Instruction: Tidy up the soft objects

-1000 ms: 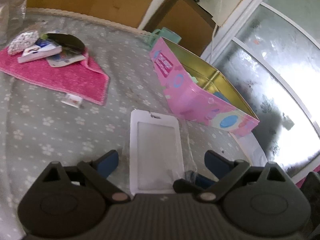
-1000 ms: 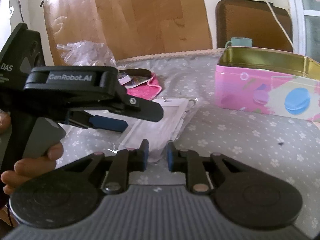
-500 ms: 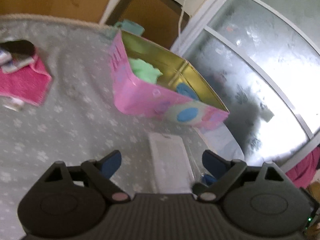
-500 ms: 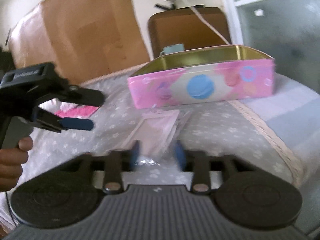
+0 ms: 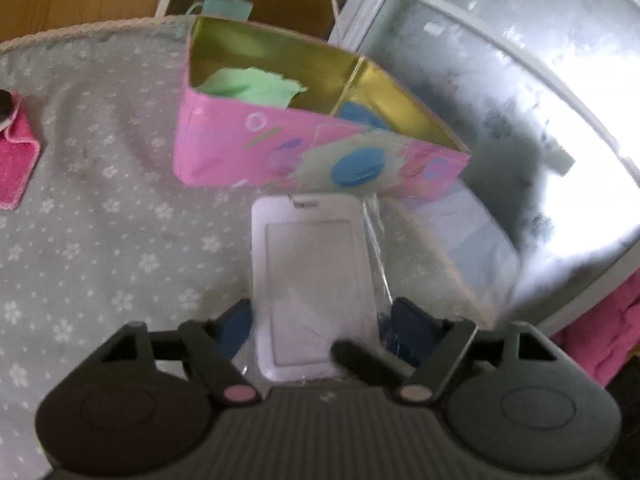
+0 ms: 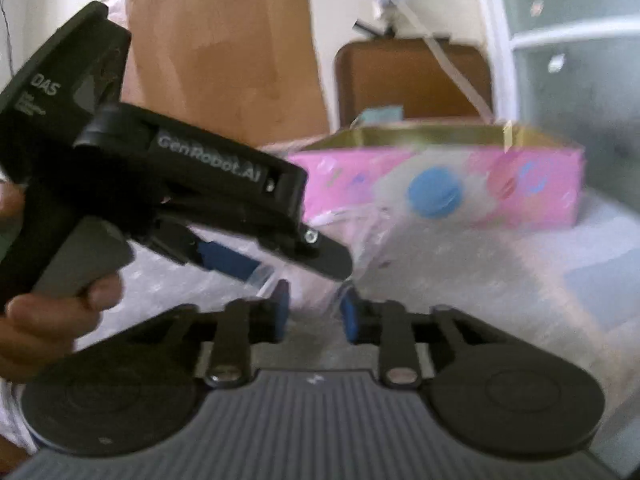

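A white card holder in a clear plastic sleeve [image 5: 316,280] sits between the fingers of my left gripper [image 5: 320,324], whose jaws have closed in on its sides. It is held above the grey flowered cloth [image 5: 100,216], just in front of the pink tin box [image 5: 280,152]. The box holds a green soft item [image 5: 256,86] and a blue one [image 5: 356,114]. My right gripper [image 6: 314,312] has its jaws a little apart around the crinkled clear sleeve [image 6: 332,248]; whether they pinch it is unclear. The left gripper's body [image 6: 160,184] crosses the right wrist view.
A pink towel [image 5: 16,160] lies at the left edge of the cloth. A window [image 5: 520,100] and the cloth's trimmed edge [image 5: 436,248] are right of the box. A brown chair back [image 6: 412,76] and a cardboard sheet [image 6: 224,52] stand behind.
Both grippers have carried the card holder from the middle of the cloth toward the pink tin. The left jaws have narrowed onto it. The right jaws have spread a little.
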`<state>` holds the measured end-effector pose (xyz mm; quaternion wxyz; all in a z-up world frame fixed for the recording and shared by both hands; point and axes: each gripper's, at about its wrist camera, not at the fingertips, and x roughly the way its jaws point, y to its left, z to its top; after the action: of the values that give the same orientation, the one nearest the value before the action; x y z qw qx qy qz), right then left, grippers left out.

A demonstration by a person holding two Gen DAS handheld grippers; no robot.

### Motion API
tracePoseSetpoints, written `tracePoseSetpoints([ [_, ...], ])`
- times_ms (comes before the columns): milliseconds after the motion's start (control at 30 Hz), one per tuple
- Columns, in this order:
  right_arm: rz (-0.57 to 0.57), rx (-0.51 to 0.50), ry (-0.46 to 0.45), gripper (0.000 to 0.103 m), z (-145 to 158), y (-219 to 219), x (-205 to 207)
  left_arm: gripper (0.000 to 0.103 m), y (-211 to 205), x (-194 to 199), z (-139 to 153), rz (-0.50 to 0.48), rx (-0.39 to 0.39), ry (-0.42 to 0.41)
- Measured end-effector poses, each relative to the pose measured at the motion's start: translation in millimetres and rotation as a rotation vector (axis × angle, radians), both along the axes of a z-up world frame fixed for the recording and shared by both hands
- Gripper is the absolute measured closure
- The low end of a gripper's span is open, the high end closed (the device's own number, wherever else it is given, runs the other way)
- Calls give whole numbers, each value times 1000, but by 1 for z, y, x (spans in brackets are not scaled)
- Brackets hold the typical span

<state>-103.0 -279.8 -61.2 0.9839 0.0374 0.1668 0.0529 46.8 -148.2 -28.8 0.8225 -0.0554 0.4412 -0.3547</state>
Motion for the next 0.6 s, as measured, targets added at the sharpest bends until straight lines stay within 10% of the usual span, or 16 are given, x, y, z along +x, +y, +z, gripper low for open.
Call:
tracePoseSetpoints([
  [267, -53, -89, -283, 82, 65, -10, 17, 26, 0, -6, 78, -22, -112, -178],
  [433, -160, -90, -248, 65, 74, -39, 101, 12, -52, 55, 102, 3, -79, -287],
  [467, -223, -145, -195, 51, 66, -44, 121, 17, -64, 71, 99, 5, -62, -288],
  [600, -316, -58, -174, 52, 58, -65, 98, 30, -90, 112, 72, 108, 78, -235],
])
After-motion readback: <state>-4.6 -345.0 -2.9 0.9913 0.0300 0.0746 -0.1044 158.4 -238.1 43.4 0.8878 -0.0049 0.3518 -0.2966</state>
